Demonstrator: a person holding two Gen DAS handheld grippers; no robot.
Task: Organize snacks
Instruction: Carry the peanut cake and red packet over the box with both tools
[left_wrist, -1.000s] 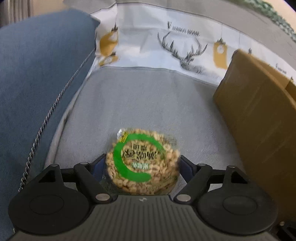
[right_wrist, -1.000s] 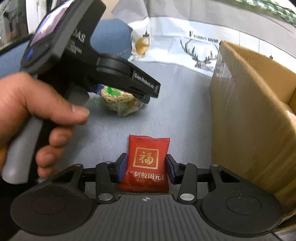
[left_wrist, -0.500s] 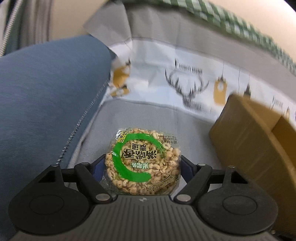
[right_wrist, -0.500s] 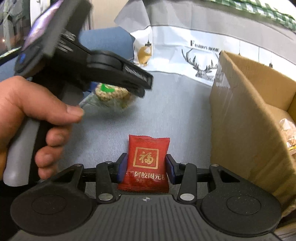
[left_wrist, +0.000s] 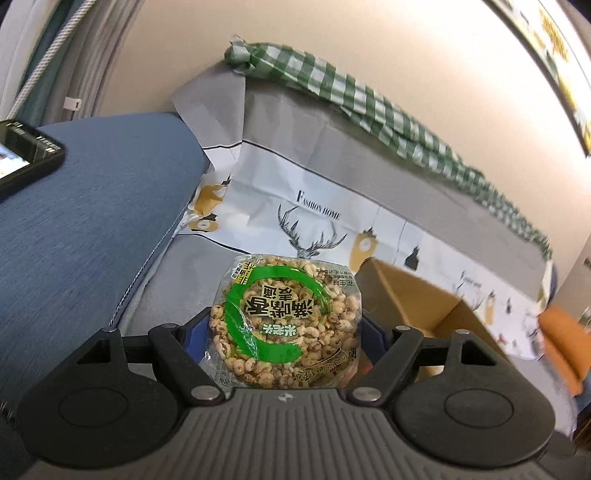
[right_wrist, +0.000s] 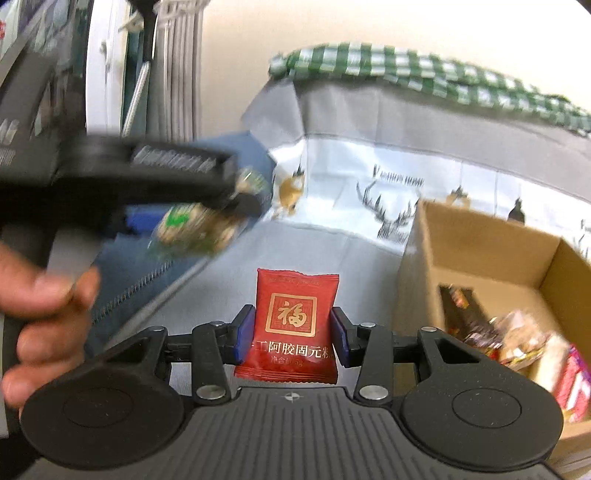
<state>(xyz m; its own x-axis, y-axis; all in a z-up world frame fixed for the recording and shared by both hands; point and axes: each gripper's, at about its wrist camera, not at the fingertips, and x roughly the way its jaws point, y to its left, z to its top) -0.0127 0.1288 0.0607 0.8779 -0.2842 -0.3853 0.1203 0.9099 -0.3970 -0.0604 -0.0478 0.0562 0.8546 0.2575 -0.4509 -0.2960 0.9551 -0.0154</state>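
Note:
My left gripper (left_wrist: 284, 332) is shut on a round puffed-rice cake pack (left_wrist: 284, 321) with a green ring on its clear wrapper, held up in the air above the grey sofa seat. In the right wrist view that gripper and the pack (right_wrist: 195, 221) show blurred at the left. My right gripper (right_wrist: 291, 332) is shut on a red snack packet (right_wrist: 291, 325) with gold characters, also lifted. An open cardboard box (right_wrist: 480, 236) stands to the right with several snack packs (right_wrist: 517, 339) inside; it also shows in the left wrist view (left_wrist: 417, 299).
A blue cushion (left_wrist: 85, 221) lies at the left with a phone (left_wrist: 22, 155) on it. A grey and white deer-print cover (left_wrist: 314, 184) drapes the sofa back, with a green checked cloth (left_wrist: 332, 81) on top. An orange object (left_wrist: 561, 339) is at the far right.
Both grippers have risen from the sofa seat with their snacks, and the views tilt upward. The inside of the box has come into the right wrist view.

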